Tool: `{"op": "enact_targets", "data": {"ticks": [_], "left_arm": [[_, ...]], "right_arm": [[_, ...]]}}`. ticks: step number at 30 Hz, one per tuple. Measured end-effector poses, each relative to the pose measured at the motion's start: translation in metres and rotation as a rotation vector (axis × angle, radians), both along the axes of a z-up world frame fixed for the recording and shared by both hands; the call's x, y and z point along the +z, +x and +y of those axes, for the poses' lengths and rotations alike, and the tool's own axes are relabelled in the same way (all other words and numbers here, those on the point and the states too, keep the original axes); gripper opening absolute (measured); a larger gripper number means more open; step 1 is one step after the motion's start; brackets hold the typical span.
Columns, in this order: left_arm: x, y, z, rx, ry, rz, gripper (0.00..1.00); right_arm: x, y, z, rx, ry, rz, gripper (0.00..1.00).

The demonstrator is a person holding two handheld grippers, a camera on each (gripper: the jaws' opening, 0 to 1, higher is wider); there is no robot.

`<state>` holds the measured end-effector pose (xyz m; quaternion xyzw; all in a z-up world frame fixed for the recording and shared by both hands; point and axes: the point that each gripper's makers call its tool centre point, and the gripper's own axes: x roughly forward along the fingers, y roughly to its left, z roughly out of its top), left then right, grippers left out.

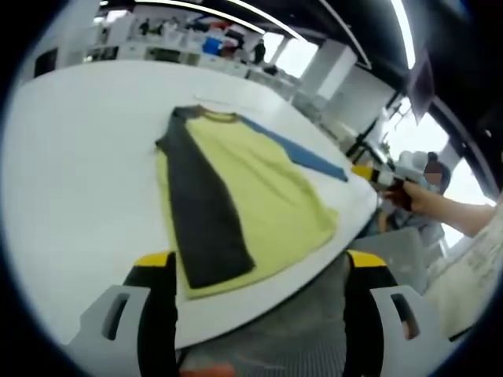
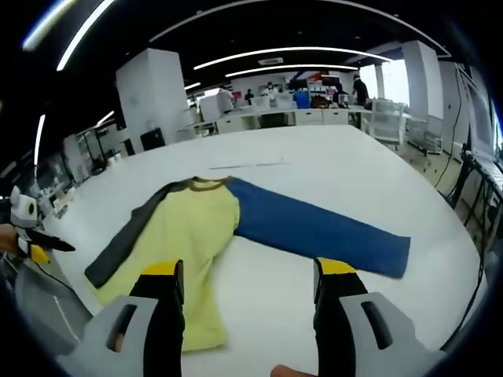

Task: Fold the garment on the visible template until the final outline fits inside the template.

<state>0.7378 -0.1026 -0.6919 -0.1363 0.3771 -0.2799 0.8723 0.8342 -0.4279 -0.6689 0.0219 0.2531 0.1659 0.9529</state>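
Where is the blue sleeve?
In the right gripper view, the blue sleeve lies flat on the white table, stretching right from the yellow shirt.

A: Any writing, labels or numbers you can read?

B: None. The garment point(image 2: 196, 228) carries no print that I can make out, and anything at the far desks is too blurred to read.

One garment point(image 2: 204, 228), one table point(image 2: 330, 157), two tools point(image 2: 247, 294)
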Motion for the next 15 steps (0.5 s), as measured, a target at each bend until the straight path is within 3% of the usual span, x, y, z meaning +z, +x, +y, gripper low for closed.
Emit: {"op": "enact_targets", "data": {"ticks": [15], "left_arm": [[-0.003,-0.003,0.004,0.011,-0.001,0.004,0.84]], "right_arm": [[-0.008,-0.015,0.013,0.055,0.019,0.014,0.66]]}}
